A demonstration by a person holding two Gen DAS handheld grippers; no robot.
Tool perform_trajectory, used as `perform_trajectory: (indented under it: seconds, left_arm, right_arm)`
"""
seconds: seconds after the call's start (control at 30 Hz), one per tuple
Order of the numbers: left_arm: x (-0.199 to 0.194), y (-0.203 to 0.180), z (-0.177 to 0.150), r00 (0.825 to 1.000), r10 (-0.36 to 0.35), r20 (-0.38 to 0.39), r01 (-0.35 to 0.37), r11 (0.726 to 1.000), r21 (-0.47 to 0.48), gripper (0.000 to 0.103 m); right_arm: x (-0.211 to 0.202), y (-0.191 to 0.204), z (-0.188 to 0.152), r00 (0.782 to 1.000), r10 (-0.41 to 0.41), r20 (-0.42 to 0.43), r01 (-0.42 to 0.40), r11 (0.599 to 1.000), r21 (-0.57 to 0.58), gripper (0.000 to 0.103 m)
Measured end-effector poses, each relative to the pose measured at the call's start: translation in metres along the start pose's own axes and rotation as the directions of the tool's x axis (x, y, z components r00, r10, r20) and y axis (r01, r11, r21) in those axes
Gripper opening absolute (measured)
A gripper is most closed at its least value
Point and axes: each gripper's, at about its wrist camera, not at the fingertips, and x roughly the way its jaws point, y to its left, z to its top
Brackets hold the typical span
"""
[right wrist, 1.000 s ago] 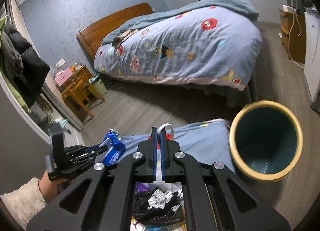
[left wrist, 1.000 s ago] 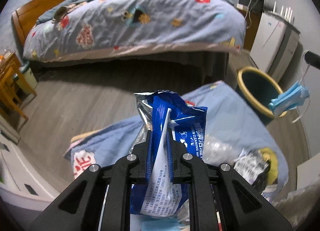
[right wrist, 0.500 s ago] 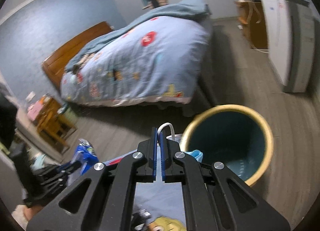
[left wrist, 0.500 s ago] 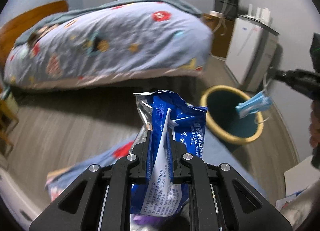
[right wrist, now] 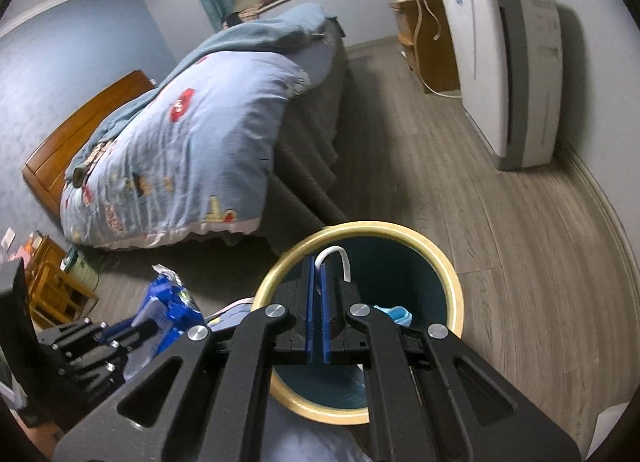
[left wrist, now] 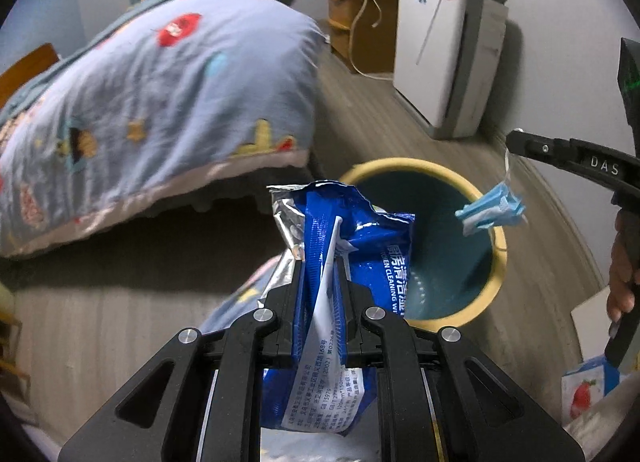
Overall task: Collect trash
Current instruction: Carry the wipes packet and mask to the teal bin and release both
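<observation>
My left gripper (left wrist: 320, 262) is shut on a blue and silver wipes packet (left wrist: 352, 230), held in the air just left of the teal bin with a yellow rim (left wrist: 494, 222). My right gripper (right wrist: 319, 266) is shut on the white ear loop of a blue face mask (left wrist: 490, 211), which hangs over the right side of the bin's mouth. In the right wrist view the bin (right wrist: 448, 274) lies straight below the fingers, the mask (right wrist: 394, 313) shows under them, and the left gripper with the packet (right wrist: 168, 304) is at lower left.
A bed with a blue patterned quilt (left wrist: 152, 94) fills the left. A white appliance (left wrist: 444, 58) and a wooden cabinet (left wrist: 360, 26) stand against the far wall. A blue cloth (left wrist: 240, 298) lies on the floor beside the bin. A strawberry carton (left wrist: 584, 390) is at lower right.
Both grippers have swung right towards the bin. The mask now hangs over the bin's mouth and the wipes packet has come up close to the bin's left rim.
</observation>
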Motion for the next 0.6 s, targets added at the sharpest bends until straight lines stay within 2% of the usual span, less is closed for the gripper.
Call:
perform_trajectory:
  seconds: [0.2,0.37,0.6]
  left_arm:
    - [0.037,-0.013,0.009,0.998,-0.051,-0.046,0.050,0.998,-0.025,0.014]
    - [0.064,-0.030,0.022,0.997,-0.047,-0.066,0.046,0.999,-0.005,0.014]
    - [0.087,-0.041,0.036,0.995,-0.074,-0.070,0.070,0.996,-0.059,0.014]
  right_arm:
    - [0.012,-0.020,0.003,0.999,-0.036,-0.008,0.036,0.999,0.018,0.003]
    - [0.020,-0.032,0.005,0.999,-0.042,-0.015,0.042,0.998,0.046,0.003]
    - [0.027,-0.045,0.008,0.999,-0.051,-0.006,0.051,0.996,0.072,0.003]
